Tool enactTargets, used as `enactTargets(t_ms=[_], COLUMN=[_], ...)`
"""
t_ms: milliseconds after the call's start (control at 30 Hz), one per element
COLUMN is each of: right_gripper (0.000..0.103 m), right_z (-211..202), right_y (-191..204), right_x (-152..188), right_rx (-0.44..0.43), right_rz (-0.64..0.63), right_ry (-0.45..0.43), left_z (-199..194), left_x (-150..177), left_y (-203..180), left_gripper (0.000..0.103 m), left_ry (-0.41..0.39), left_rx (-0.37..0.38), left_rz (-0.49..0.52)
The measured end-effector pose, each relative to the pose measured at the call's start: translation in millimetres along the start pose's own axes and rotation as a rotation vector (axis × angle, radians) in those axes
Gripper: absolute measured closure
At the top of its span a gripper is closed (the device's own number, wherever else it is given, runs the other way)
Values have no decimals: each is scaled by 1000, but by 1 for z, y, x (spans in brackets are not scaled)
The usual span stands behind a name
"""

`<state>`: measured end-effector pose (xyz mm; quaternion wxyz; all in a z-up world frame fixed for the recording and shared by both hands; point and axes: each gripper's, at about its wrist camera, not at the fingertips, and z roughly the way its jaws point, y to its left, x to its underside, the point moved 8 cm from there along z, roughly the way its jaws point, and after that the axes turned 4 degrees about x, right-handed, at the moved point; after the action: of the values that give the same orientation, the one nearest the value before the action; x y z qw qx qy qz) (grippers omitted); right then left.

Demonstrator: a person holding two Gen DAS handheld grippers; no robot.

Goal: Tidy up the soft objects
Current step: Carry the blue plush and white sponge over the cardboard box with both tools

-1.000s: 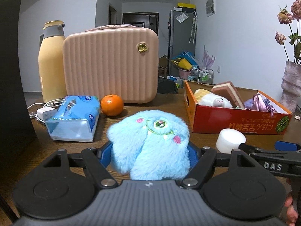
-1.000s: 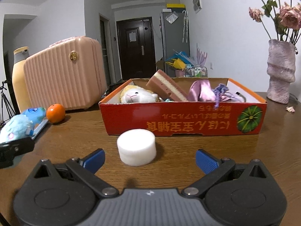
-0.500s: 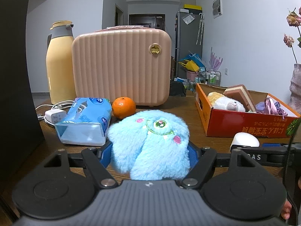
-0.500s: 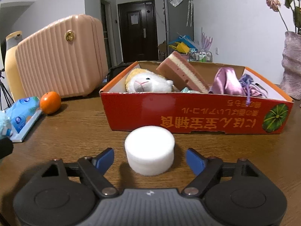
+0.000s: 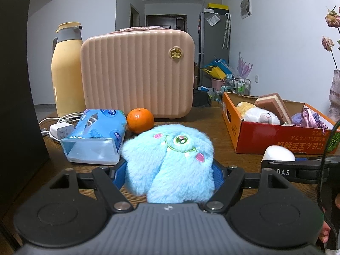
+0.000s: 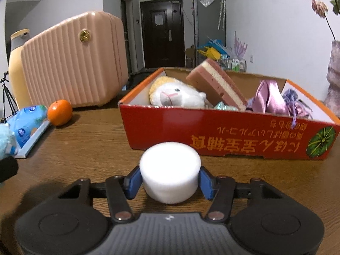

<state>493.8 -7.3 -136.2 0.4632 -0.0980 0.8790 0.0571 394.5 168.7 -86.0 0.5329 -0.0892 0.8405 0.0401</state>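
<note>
White foam puck (image 6: 170, 173) between closing right gripper (image 6: 169, 179) fingers (image 6: 133, 180).

The right gripper (image 6: 170, 179) is closing its jaws around a white foam cylinder (image 6: 170, 170) on the desk (image 6: 85, 148), blue pads at its sides; behind it stands a red box (image 6: 229, 136) holding a plush sheep (image 6: 176, 95), a layered sponge (image 6: 216, 82) and purple fabric (image 6: 269, 97); an orange (image 6: 59, 112) lies left.

Blue plush (image 5: 170, 165), white cylinder (image 6: 170, 172), red box (image 6: 231, 136)
</note>
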Motion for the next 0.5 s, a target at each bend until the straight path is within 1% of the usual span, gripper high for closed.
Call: enactTargets(t_ms=[167, 267, 500], right_gripper=[48, 47, 47], right_z=[-12, -20, -38], right_y=[1, 0, -18], right_x=[-5, -11, -27], right_rx=[-6, -8, -12], right_rz=[-16, -14, 33], right_ry=[-55, -98, -193], left_z=[1, 0, 0], left_x=[0, -2, -12], left_y=[0, -1, -8], left_gripper=[27, 27, 27], left_ry=[-2, -17, -47], left_rx=[-7, -20, -25], left_rz=[1, 9, -12])
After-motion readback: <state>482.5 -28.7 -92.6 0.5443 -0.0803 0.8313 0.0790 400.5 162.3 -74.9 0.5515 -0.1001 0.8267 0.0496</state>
